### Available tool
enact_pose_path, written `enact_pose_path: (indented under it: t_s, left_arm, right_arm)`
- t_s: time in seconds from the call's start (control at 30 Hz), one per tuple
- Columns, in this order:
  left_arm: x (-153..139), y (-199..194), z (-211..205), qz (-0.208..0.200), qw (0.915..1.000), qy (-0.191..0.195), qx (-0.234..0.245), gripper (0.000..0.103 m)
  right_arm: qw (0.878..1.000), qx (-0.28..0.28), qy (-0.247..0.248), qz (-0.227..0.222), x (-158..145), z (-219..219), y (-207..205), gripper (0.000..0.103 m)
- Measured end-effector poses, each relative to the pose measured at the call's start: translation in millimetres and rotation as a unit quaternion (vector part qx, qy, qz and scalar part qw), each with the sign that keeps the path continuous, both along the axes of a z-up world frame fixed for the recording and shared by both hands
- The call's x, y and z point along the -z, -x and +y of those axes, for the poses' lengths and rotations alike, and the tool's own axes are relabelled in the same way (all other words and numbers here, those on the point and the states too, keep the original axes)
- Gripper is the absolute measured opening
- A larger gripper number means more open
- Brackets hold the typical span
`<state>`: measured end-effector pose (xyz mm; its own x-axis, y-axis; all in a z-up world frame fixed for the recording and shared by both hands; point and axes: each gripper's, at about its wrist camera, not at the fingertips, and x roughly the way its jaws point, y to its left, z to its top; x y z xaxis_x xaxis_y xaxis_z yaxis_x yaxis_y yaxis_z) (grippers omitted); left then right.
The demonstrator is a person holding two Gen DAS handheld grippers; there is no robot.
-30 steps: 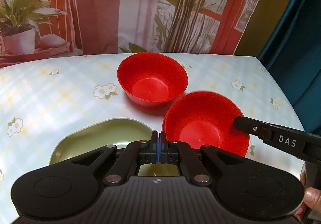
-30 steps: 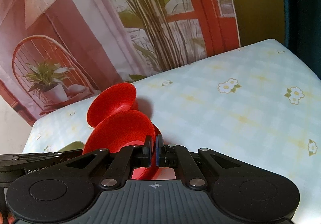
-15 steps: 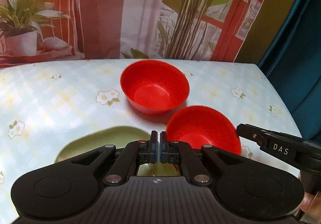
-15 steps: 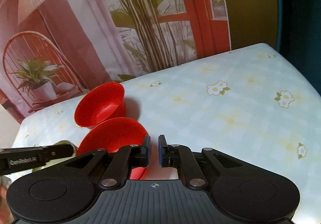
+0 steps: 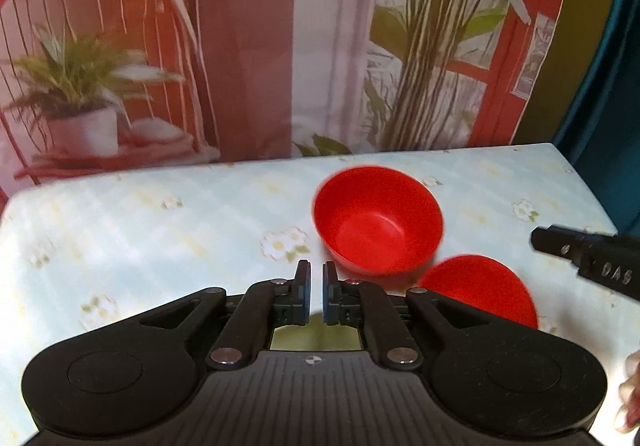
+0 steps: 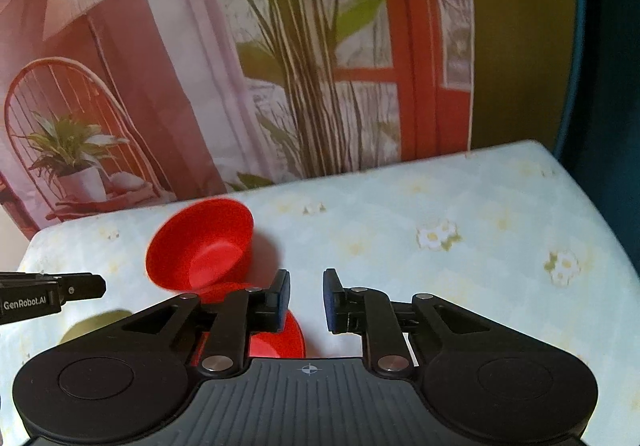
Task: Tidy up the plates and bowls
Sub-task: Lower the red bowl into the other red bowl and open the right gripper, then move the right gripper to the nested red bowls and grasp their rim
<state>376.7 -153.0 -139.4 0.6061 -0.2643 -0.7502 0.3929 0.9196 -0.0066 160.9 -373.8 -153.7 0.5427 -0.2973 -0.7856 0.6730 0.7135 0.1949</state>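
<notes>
Two red bowls stand on the flowered tablecloth. The far bowl (image 5: 378,220) (image 6: 200,246) is upright, and the near bowl (image 5: 480,286) (image 6: 280,338) sits just behind it, partly hidden by the gripper bodies. A green plate (image 5: 316,336) (image 6: 96,324) lies under my left gripper and is mostly covered. The jaws of my left gripper (image 5: 316,282) are opening, with a narrow gap and nothing between them. My right gripper (image 6: 307,290) has its jaws opening wider, also with nothing in them, just right of the near bowl. Each gripper's finger shows in the other's view.
The table (image 5: 160,226) ends at a printed backdrop of a chair and plants. A dark blue curtain (image 5: 600,66) hangs past the right edge. Part of a hand (image 5: 630,390) shows at the lower right of the left wrist view.
My right gripper let go of the near red bowl's rim, and the bowl now rests flat. My left jaws parted a little over the plate. Both grippers lifted and drew back.
</notes>
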Motion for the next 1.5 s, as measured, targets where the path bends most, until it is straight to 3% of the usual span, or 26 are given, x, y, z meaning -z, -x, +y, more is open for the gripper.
enact_pose_path:
  t_s: [0.23, 0.4, 0.5, 0.57, 0.73, 0.83, 0.93, 1.1, 1.27, 1.5]
  left_arm:
    - [-22.0, -13.1, 11.7, -0.048, 0.9987, -0.001, -0.015, 0.007]
    - [-36.1, -24.0, 16.5, -0.073, 0.9965, 0.035, -0.021, 0.007]
    - [-33.4, -25.0, 15.3, -0.082, 0.9953, 0.051, 0.0, 0.006]
    - [-28.5, -24.6, 10.2, -0.083, 0.9959, 0.035, 0.008, 0.007]
    - [-12.8, -30.3, 5.4, -0.053, 0.9983, 0.021, -0.007, 0.007]
    - [-1.1, -36.7, 3.4, -0.015, 0.9994, 0.032, 0.004, 0.007]
    - [7.8, -38.3, -1.6, -0.012, 0.9998, 0.016, 0.007, 0.008]
    - [21.0, -52.2, 0.9, 0.023, 0.9986, 0.047, -0.002, 0.008]
    - [36.6, -58.1, -6.5, 0.03, 0.999, 0.033, 0.002, 0.008]
    - [52.5, -68.8, -6.3, 0.057, 0.9969, 0.053, -0.009, 0.008]
  right_arm:
    - [1.0, -0.017, 0.018, -0.01, -17.8, -19.4, -19.9, 0.017]
    - [0.999, -0.025, 0.024, -0.036, -36.7, -39.0, -39.1, 0.018]
    - [0.998, -0.037, 0.017, -0.05, -41.4, -45.1, -49.2, 0.028]
    - [0.997, -0.043, 0.015, -0.056, -41.2, -44.8, -53.4, 0.033]
    - [0.998, -0.046, -0.004, -0.044, -23.2, -41.4, -61.1, 0.037]
    - [0.998, -0.048, -0.018, -0.038, -10.4, -40.0, -61.5, 0.036]
    - [0.998, -0.048, -0.026, -0.026, 3.3, -37.8, -62.9, 0.037]
    - [0.997, -0.052, -0.046, -0.021, 20.9, -35.1, -68.6, 0.036]
    - [0.996, -0.064, -0.057, -0.018, 35.5, -31.2, -78.3, 0.035]
    - [0.995, -0.076, -0.069, -0.01, 50.4, -27.7, -88.5, 0.028]
